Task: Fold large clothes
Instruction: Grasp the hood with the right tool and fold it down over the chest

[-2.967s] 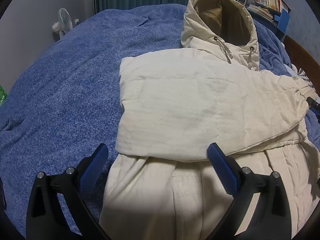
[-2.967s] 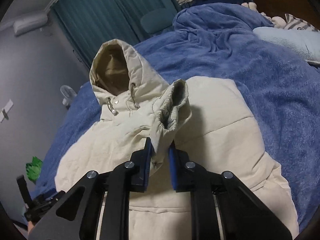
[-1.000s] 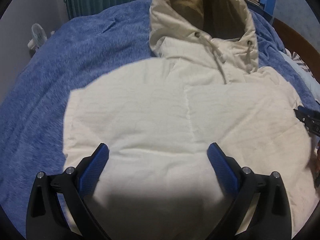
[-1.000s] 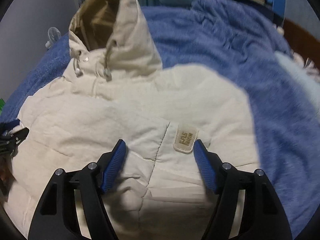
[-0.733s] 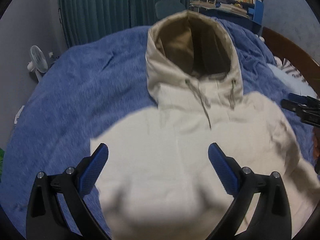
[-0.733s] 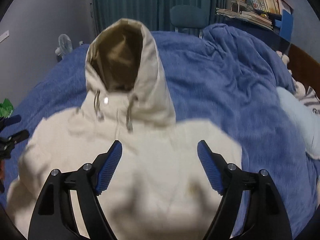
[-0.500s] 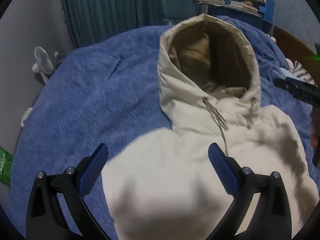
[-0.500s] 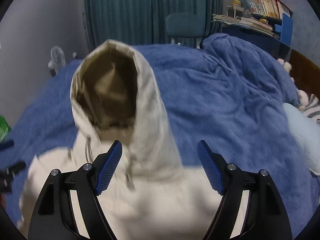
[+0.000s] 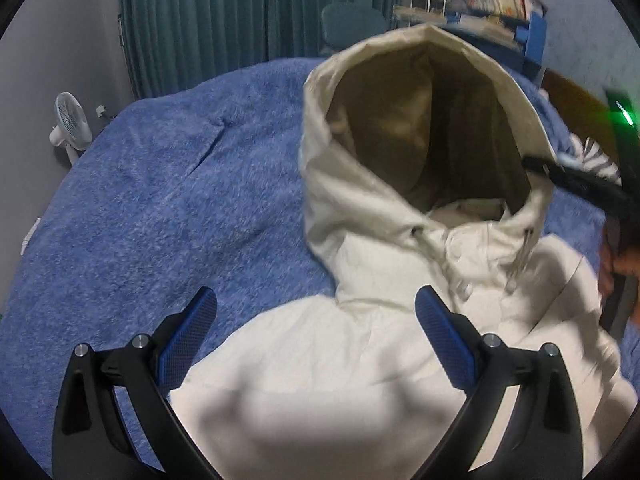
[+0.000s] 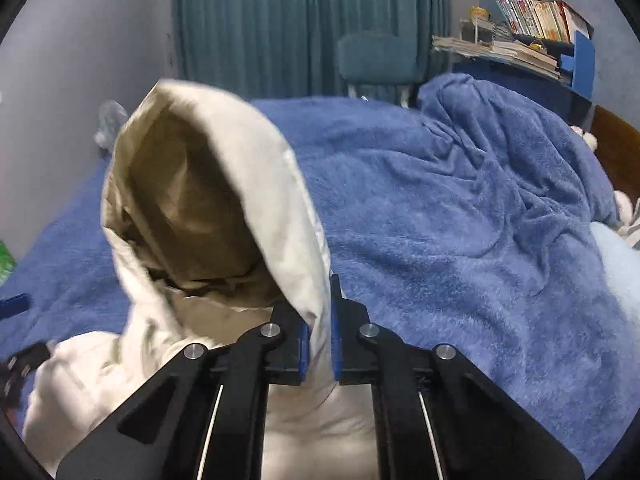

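Place: bedroom in a home
Evidence: blue blanket [image 10: 460,208] on bed, teal curtains [image 10: 304,24], probably bookshelf [image 10: 536,12]

Bare blanket [image 9: 168,200] lies open left of the hood [image 9: 420,128]. Right of it, heaped blanket folds [image 10: 500,152] and a pillow [image 10: 616,272] crowd the bed.

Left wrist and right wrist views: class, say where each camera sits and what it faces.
Left wrist: on the left gripper, jaws open, facing the hood of the jacket.
Right wrist: on the right gripper, clamped on the hood's edge, facing the bed.
Shared: hood, bed, curtain.
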`<action>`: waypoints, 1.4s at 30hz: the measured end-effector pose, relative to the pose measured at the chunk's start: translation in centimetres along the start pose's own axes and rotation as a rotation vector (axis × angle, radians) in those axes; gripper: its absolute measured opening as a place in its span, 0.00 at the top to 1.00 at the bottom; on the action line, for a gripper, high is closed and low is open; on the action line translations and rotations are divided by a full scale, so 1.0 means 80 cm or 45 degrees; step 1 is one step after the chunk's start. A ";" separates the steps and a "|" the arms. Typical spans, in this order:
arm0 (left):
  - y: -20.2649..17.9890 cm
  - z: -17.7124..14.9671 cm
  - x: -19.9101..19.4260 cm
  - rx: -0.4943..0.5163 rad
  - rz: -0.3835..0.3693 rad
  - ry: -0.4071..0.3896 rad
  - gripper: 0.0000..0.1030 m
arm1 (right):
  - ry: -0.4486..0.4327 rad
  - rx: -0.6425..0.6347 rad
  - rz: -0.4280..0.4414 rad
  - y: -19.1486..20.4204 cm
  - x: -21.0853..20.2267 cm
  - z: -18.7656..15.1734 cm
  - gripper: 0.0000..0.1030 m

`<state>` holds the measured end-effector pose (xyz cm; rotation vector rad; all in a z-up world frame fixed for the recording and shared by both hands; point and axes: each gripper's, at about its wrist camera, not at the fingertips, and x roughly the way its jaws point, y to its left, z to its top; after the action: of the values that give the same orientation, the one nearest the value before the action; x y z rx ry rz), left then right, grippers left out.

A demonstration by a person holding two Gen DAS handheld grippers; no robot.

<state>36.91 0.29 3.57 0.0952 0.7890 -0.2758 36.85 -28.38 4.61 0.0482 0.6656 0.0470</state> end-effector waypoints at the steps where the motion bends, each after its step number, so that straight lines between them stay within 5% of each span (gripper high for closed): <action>1: -0.001 0.001 -0.003 -0.010 -0.001 -0.039 0.10 | -0.017 -0.009 0.022 -0.002 -0.013 -0.005 0.93; 10: -0.045 0.011 0.015 0.199 0.334 -0.138 0.12 | -0.059 -0.185 0.125 -0.005 -0.092 -0.064 0.93; 11: -0.053 0.010 0.020 0.262 0.370 -0.117 0.39 | -0.059 -0.192 0.127 -0.005 -0.097 -0.068 0.93; 12: -0.062 0.007 0.025 0.326 0.383 -0.085 0.89 | -0.059 -0.202 0.134 -0.005 -0.101 -0.073 0.93; 15: -0.080 -0.012 0.010 0.454 0.401 -0.101 0.95 | -0.063 -0.232 0.138 -0.003 -0.119 -0.088 0.93; 19: -0.080 -0.054 -0.072 0.448 0.355 -0.237 0.96 | -0.074 -0.254 0.220 -0.009 -0.150 -0.103 0.93; 24: -0.064 -0.117 -0.142 0.304 0.197 -0.219 0.96 | -0.169 -0.470 0.312 0.021 -0.203 -0.125 0.93; 27: -0.061 -0.155 -0.137 0.250 0.102 -0.111 0.96 | -0.112 -0.553 0.386 0.040 -0.202 -0.138 0.93; 30: -0.059 -0.188 -0.104 0.312 0.148 -0.020 0.96 | -0.020 -0.577 0.396 0.054 -0.177 -0.154 0.93; 34: -0.028 -0.195 -0.071 0.215 0.072 0.055 0.91 | 0.091 -0.502 0.382 0.057 -0.130 -0.174 0.92; 36: -0.020 -0.192 -0.070 0.184 0.053 0.086 0.75 | 0.088 -0.441 0.387 0.052 -0.122 -0.175 0.92; 38: -0.014 -0.197 -0.083 0.197 0.048 0.097 0.39 | 0.077 -0.398 0.392 0.046 -0.119 -0.171 0.92; 42: -0.016 -0.204 -0.132 0.258 0.018 0.025 0.31 | 0.045 -0.400 0.399 0.045 -0.119 -0.168 0.92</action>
<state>18.27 4.27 -0.35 0.2948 0.7783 -0.3414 20.99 -24.99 0.14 -0.1518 0.6747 0.4540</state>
